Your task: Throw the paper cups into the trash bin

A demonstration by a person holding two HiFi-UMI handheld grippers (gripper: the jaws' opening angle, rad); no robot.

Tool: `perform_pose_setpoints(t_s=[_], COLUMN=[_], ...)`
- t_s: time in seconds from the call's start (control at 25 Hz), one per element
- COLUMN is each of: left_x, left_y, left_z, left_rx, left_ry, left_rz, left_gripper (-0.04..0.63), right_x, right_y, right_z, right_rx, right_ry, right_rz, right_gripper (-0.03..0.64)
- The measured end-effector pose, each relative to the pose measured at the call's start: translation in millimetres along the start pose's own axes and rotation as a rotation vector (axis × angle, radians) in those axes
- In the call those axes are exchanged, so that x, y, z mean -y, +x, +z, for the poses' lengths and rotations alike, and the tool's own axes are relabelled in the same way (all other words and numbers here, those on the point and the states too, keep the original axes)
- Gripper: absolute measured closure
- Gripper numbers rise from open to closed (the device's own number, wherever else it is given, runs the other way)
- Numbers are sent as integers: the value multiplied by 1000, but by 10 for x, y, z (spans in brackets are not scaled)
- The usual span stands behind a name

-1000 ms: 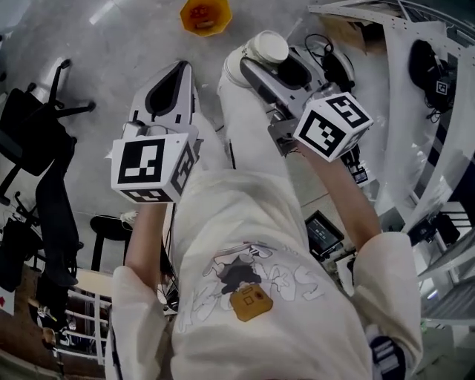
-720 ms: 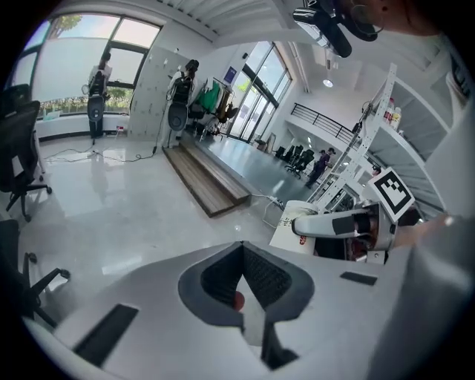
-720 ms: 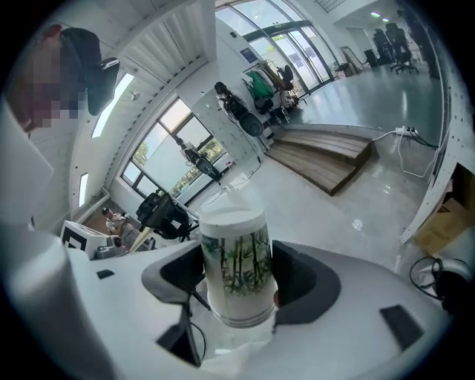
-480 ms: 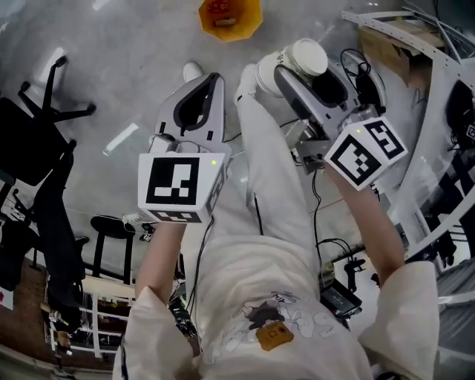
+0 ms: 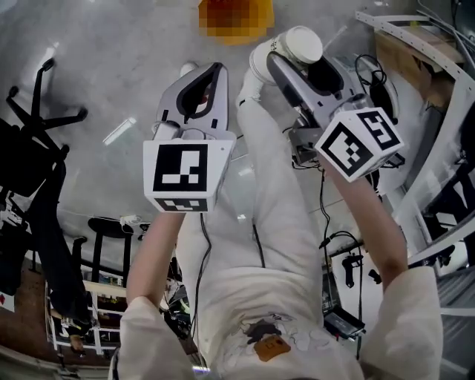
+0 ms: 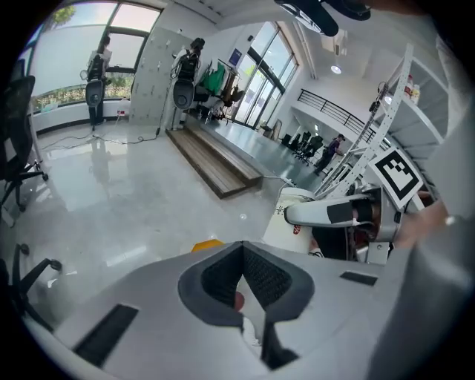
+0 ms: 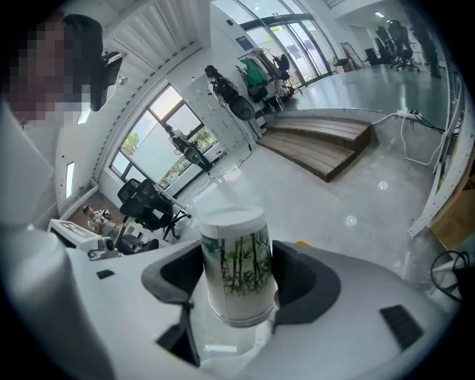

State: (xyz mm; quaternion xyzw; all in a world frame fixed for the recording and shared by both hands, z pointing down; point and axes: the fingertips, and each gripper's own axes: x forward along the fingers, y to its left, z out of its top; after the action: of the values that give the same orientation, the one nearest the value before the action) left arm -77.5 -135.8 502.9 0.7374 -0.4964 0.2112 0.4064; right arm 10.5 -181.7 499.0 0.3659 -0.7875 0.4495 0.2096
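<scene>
A white paper cup [image 7: 236,271] with a green bamboo print stands between the pads of my right gripper [image 7: 236,286], which is shut on it. In the head view the cup [image 5: 300,44] shows bottom-up at the tip of the right gripper [image 5: 297,59]. My left gripper [image 5: 210,72] is shut, its tips touching, with nothing held; its jaws [image 6: 241,252] meet in the left gripper view. The orange trash bin [image 5: 236,16] stands on the floor just ahead of both grippers, partly covered by a mosaic patch. Only a sliver of the bin [image 6: 208,244] shows over the left jaw.
A black office chair [image 5: 37,141] and a stool [image 5: 111,226] stand at the left. A white metal rack [image 5: 415,44] and floor cables [image 5: 364,74] lie at the right. A low wooden platform [image 6: 215,163] sits farther out on the glossy grey floor.
Both grippers have moved forward toward the orange bin, which now sits nearer the top edge. The right gripper still holds the cup; the left stays shut.
</scene>
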Motion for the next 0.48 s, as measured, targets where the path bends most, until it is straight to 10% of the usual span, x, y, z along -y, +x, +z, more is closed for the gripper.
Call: perform_pose_setpoints(t_s=[0.48], left_x=[-547], left_y=[963], left_z=[-600], left_rx=[-33], left_ry=[10], left_rz=[26], left_gripper=[589], right_x=[846], right_y=[950], right_z=[-510], right_rx=[-38], right_ry=[-43], right_rz=[-58], right_gripper=[321])
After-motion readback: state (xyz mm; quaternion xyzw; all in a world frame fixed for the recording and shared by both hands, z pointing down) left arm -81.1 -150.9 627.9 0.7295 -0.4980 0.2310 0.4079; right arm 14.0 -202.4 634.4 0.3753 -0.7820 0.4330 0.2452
